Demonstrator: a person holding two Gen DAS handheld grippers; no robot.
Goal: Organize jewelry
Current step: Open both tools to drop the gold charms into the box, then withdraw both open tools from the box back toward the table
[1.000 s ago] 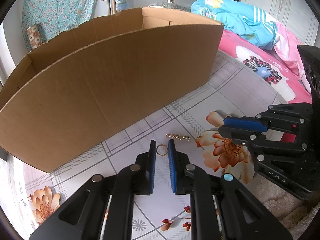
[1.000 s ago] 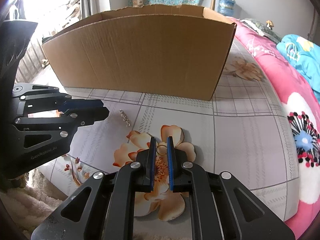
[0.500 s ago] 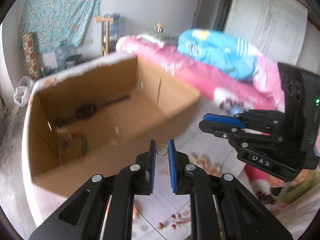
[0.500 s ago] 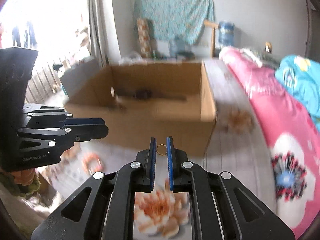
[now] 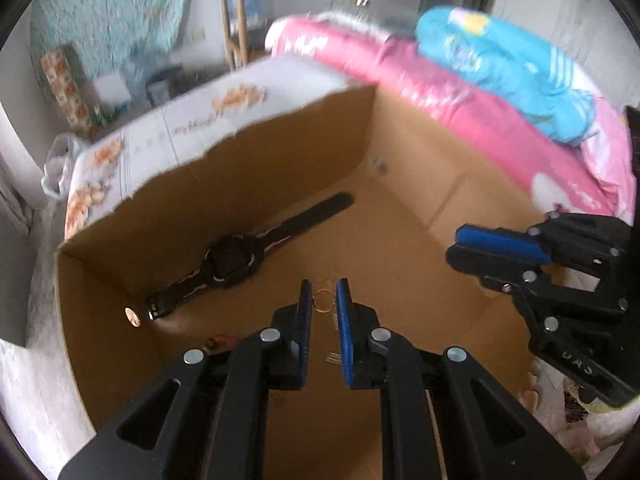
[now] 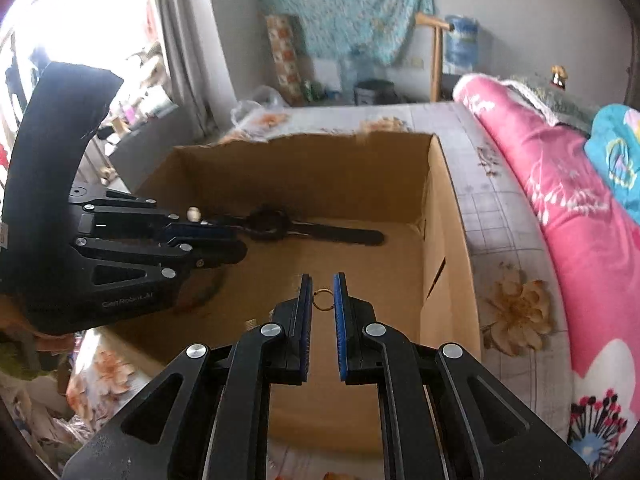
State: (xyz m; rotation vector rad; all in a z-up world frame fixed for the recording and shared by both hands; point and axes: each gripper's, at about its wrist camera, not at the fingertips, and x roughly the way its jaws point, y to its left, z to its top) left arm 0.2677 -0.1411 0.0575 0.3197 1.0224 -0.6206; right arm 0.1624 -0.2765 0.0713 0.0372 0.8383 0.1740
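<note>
My left gripper (image 5: 323,300) is shut on a small gold ring (image 5: 323,301) and holds it above the open cardboard box (image 5: 408,240). My right gripper (image 6: 322,298) is shut on a second small gold ring (image 6: 322,299) and also hangs over the box (image 6: 436,216). A black wristwatch (image 5: 236,260) lies on the box floor along the far wall; it also shows in the right wrist view (image 6: 276,226). Each gripper appears in the other's view: the right one (image 5: 496,246) and the left one (image 6: 224,244).
The box stands on a bed with a flowered sheet (image 6: 508,216). A pink quilt (image 6: 568,200) and a blue quilt (image 5: 500,68) lie to the right. Small items (image 5: 218,340) lie on the box floor near the front wall. A wooden stool (image 5: 234,20) stands behind.
Both grippers have risen from the sheet and moved forward over the box, each holding a ring. The view now looks down into the box interior.
</note>
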